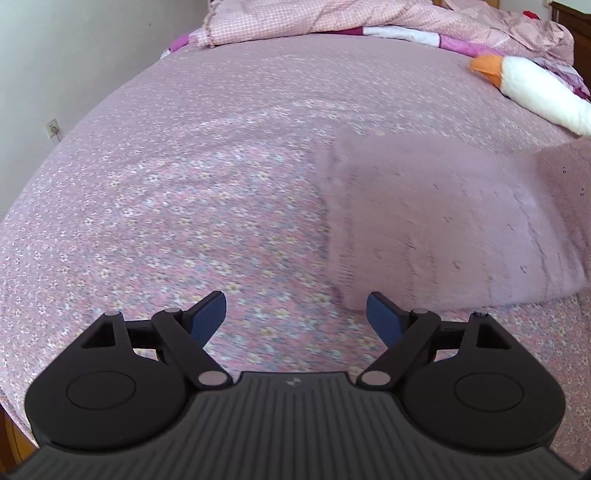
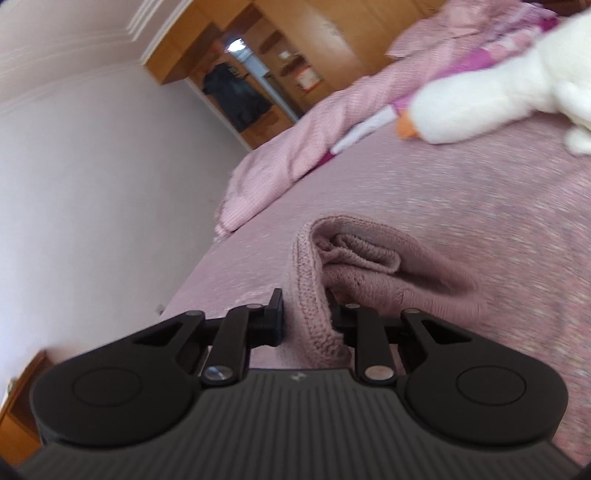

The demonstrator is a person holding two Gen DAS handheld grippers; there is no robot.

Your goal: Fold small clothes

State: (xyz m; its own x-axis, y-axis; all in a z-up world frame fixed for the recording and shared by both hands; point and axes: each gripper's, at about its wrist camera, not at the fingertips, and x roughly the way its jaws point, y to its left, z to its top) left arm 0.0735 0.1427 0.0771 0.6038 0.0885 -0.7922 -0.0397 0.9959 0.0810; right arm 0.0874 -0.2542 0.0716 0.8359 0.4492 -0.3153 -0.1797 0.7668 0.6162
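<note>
1. Left wrist view: left gripper [image 1: 295, 317] hangs over the bed [image 1: 166, 166], fingers [image 1: 208, 317] spread wide, nothing between them. Blue pads face inward.
2. Same view: pink knit garment [image 1: 443, 221] lies on the bed, ahead and to the right of the gripper. Its near edge sits just beyond the right finger; contact cannot be told. The garment is blurred; its right part appears lifted off the sheet.
3. Same view: white plush toy [image 1: 535, 92] with orange beak lies at far right. Rumpled pink quilt [image 1: 332, 18] is at the head of the bed. A wall socket [image 1: 53, 129] shows at left.
4. Right wrist view: right gripper [image 2: 306, 321] has its fingers [image 2: 273, 321] closed onto a thick fold of the garment [image 2: 369, 266]. Knit fabric fills the gap between them.
5. Same view: beyond the grip, the garment bunches into layered folds with a ribbed hem showing, the rest lying on the bed [image 2: 480, 203].
6. Same view: camera is strongly tilted. Plush toy [image 2: 480, 103] is at upper right, the quilt [image 2: 295, 155] beside it, a wooden wardrobe [image 2: 277, 55] behind.
</note>
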